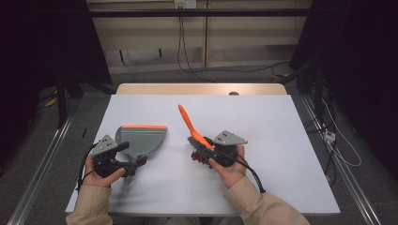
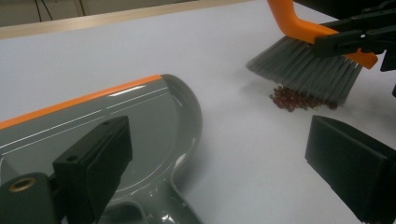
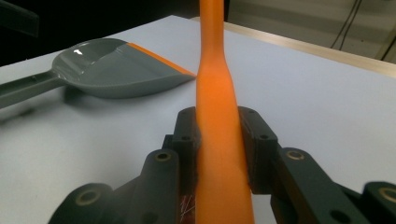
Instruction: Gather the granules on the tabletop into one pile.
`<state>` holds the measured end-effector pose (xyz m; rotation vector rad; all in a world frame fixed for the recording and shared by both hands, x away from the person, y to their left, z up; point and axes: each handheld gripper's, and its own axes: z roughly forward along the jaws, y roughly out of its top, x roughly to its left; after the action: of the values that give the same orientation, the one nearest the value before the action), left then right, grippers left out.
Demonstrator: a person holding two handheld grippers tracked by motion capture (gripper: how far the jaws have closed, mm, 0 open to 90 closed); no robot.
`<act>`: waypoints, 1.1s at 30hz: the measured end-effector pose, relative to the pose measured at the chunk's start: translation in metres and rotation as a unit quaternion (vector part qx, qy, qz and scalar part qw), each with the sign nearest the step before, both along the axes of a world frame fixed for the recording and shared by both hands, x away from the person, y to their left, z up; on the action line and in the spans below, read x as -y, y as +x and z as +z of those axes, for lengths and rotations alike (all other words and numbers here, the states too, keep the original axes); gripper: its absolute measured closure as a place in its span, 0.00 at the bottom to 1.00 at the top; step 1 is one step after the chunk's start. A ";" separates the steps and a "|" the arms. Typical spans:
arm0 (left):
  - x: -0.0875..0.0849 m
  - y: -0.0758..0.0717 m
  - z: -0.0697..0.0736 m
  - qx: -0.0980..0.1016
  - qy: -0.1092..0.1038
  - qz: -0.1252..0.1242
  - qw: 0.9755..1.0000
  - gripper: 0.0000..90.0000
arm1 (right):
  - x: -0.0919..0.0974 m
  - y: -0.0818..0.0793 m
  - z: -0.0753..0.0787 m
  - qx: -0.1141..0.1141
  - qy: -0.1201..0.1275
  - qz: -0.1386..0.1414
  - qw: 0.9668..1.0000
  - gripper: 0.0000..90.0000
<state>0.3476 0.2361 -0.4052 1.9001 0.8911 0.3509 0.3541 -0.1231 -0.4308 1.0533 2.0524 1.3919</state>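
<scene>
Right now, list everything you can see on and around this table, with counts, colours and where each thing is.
Dustpan: one, grey with an orange lip, left half of the table.
Brush: one, orange handle, grey bristles, centre of the table, over the beads.
Beads: a small heap, dark red, under the bristles.
Table: one, white top.
Cables: several, black, on the floor behind.
Left gripper: black, fingers open, at the dustpan's handle.
Right gripper: black, fingers shut on the brush.
</scene>
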 end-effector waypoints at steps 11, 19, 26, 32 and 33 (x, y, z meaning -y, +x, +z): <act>-0.004 -0.011 -0.007 -0.030 0.042 0.005 0.999 0.09 | 0.005 0.004 0.012 0.002 0.023 0.005 1.000 0.78; 0.000 -0.013 -0.016 -0.054 0.080 0.016 0.995 0.12 | 0.036 0.000 0.022 -0.012 0.028 -0.013 0.999 0.78; -0.004 -0.012 -0.018 -0.063 0.092 0.031 0.993 0.13 | 0.053 0.005 0.017 -0.028 0.035 -0.015 0.999 0.78; -0.005 -0.008 -0.024 -0.075 0.102 0.044 0.991 0.14 | 0.060 0.007 0.015 -0.031 0.035 -0.020 0.999 0.78; -0.006 -0.008 -0.025 -0.077 0.105 0.047 0.990 0.14 | 0.061 0.007 0.015 -0.032 0.034 -0.021 0.999 0.78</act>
<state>0.3401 0.2422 -0.4307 2.1059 1.0835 0.3709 0.3614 -0.1839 -0.4160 1.1766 2.0286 1.4342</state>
